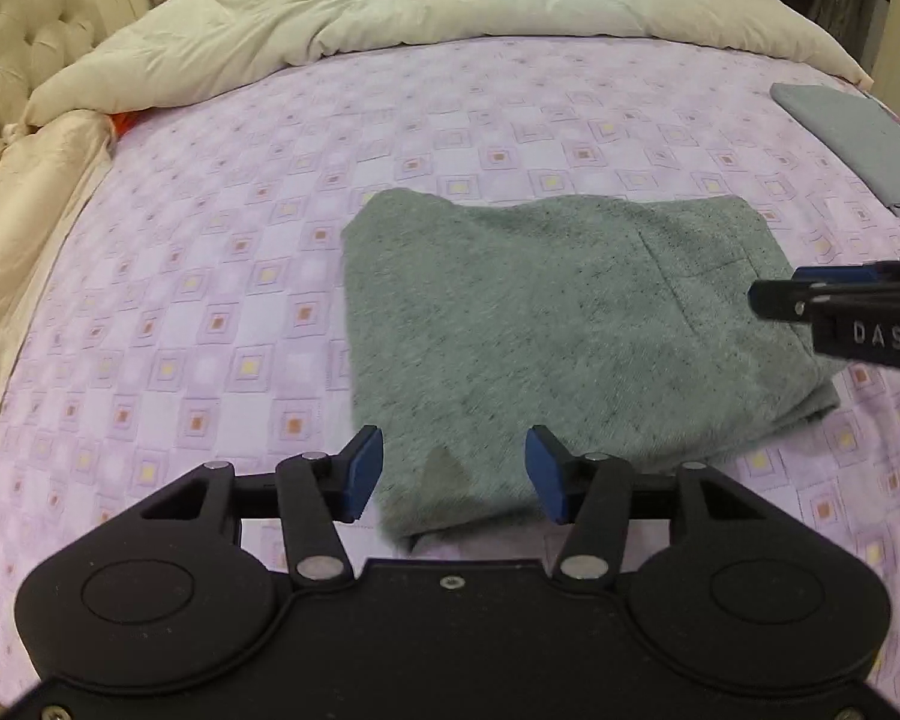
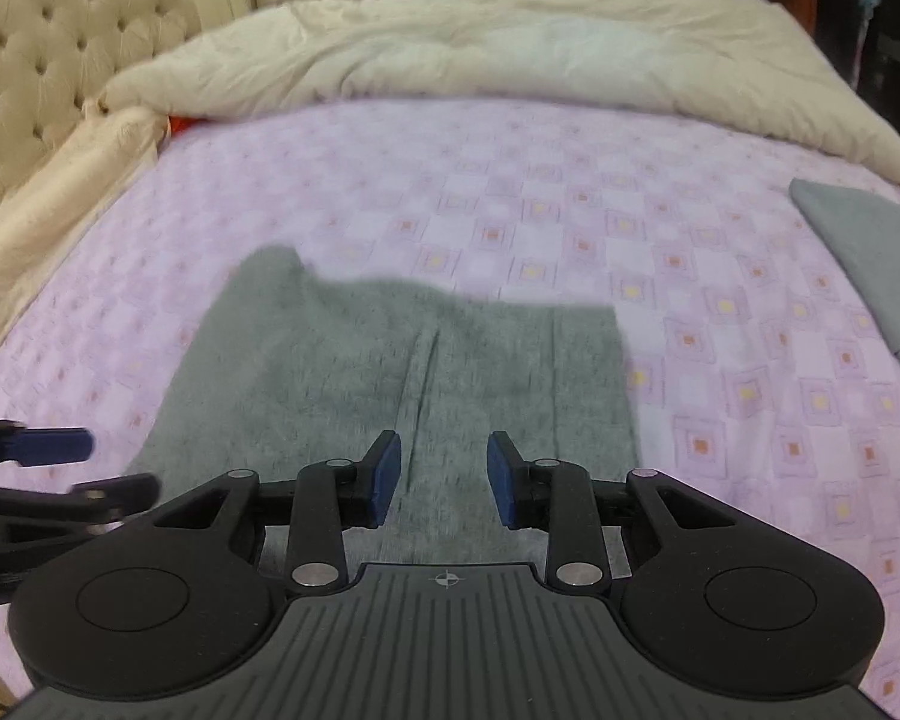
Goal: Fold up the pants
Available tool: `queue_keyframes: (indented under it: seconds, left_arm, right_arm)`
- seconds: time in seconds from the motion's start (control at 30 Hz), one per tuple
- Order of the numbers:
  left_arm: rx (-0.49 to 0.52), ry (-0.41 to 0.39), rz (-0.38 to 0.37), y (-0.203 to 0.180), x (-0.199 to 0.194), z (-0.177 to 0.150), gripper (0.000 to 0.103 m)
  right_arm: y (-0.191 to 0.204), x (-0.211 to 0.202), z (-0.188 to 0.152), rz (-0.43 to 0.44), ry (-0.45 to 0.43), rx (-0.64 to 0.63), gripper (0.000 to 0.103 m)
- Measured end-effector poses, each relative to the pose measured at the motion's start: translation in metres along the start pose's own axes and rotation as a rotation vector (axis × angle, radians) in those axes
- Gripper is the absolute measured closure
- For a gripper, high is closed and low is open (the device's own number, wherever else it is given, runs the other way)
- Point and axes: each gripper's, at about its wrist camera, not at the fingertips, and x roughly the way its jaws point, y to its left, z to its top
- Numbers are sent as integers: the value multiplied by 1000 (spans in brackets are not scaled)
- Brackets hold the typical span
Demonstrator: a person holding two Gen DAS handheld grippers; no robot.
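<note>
Much of the lilac patterned bedsheet (image 1: 210,276) lies bare to the left of and beyond the folded green-grey pants (image 1: 540,324), which rest flat near the sheet's middle with their edges clear of everything else. Along the far edge a cream duvet (image 1: 390,6) is bunched up, and a tufted headboard (image 2: 42,48) closes the left side. One folded grey cloth (image 2: 870,264) sits well apart at the right edge. Left gripper (image 1: 453,474) hovers over the pants' near edge, jaws apart, nothing between them. Right gripper (image 2: 444,477) hovers likewise, jaws apart and empty; its body reads "DAS".
</note>
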Motion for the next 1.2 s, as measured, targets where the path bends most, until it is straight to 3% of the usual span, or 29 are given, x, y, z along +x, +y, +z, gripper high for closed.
queue_keyframes:
  seconds: [0.1,0.17,0.2,0.23,0.47,0.53,0.67,0.9,1.2]
  left_arm:
    - [-29,155,-8,0,30,-10,45]
    - [-49,298,-29,2,54,-23,52]
    - [-63,323,-23,5,57,-29,61]
    - [-76,325,-5,8,53,-33,62]
    - [-162,141,46,17,-22,-13,56]
    - [-198,87,56,19,-44,-1,49]
    - [-237,-14,64,12,-81,14,44]
    - [-204,-38,54,-10,-112,15,44]
    - [-185,-8,46,-30,-130,0,44]
  right_arm:
    - [-4,21,-15,-43,166,-5,73]
    - [-4,12,-21,-49,157,-3,73]
    - [-4,4,-21,-46,136,4,73]
    - [-4,-6,-20,-35,110,17,73]
    - [14,-76,-2,-39,-68,80,73]
    - [20,-94,3,-51,-103,84,73]
    - [18,-119,7,1,-148,96,73]
    - [12,-142,-2,2,-137,131,73]
    - [12,-161,-16,8,-161,116,73]
